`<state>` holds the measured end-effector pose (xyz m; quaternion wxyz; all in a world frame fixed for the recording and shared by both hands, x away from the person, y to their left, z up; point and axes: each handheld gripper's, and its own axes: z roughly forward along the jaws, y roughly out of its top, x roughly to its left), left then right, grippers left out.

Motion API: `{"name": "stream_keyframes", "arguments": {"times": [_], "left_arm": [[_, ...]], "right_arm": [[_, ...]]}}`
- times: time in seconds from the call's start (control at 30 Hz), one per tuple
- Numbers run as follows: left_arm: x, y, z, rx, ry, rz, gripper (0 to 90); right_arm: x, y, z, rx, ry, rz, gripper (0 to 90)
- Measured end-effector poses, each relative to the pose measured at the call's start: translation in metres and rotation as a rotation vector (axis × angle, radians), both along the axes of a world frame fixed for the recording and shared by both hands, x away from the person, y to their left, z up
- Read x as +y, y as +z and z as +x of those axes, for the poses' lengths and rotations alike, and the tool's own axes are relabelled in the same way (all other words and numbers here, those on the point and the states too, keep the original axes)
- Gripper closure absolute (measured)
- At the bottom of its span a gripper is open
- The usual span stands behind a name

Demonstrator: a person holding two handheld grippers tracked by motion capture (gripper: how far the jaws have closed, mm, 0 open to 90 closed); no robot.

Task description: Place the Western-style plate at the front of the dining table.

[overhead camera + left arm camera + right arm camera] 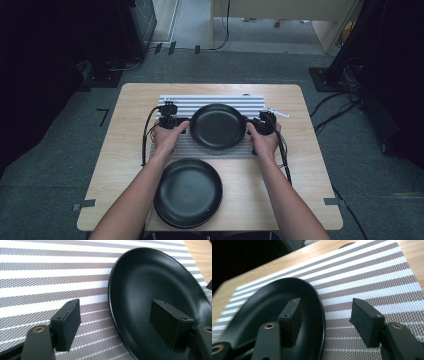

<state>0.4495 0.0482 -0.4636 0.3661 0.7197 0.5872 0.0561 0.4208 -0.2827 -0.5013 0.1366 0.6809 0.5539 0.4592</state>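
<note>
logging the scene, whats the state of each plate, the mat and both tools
plate on the mat: resting flat on the striped mat, rim between the jaws of both tools, not gripped
near plate: lying on the bare table, untouched
striped mat: spread flat
left tool: open
right tool: open

striped placemat [210, 102], second black plate [188, 192], wooden table [125, 150]
</note>
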Motion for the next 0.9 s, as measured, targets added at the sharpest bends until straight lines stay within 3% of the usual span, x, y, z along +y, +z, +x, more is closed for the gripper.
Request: {"name": "stream_keyframes", "arguments": {"times": [0.1, 0.17, 0.2, 0.3, 0.63, 0.9], "left_arm": [[0.006, 0.004, -0.009, -0.014, -0.017, -0.005, 21.1], [0.009, 0.006, -0.015, -0.023, -0.022, -0.015, 18.9], [0.013, 0.007, -0.021, -0.03, -0.028, -0.032, 17.6], [0.017, 0.01, -0.031, -0.05, -0.046, -0.056, 14.5], [0.033, 0.021, -0.058, -0.117, -0.049, -0.083, 14.5], [0.044, 0.024, -0.077, -0.145, -0.059, -0.085, 14.5]], "right_arm": [[-0.003, 0.004, -0.004, 0.003, 0.011, 0.018, 39.8], [-0.005, 0.01, -0.009, -0.001, 0.036, -0.016, 36.1], [-0.005, 0.016, -0.015, -0.005, 0.074, -0.049, 34.4], [-0.005, 0.024, -0.023, -0.025, 0.108, -0.082, 32.1], [-0.012, 0.032, -0.046, -0.045, 0.152, -0.119, 30.1], [-0.019, 0.035, -0.063, -0.056, 0.177, -0.133, 28.9]]}}
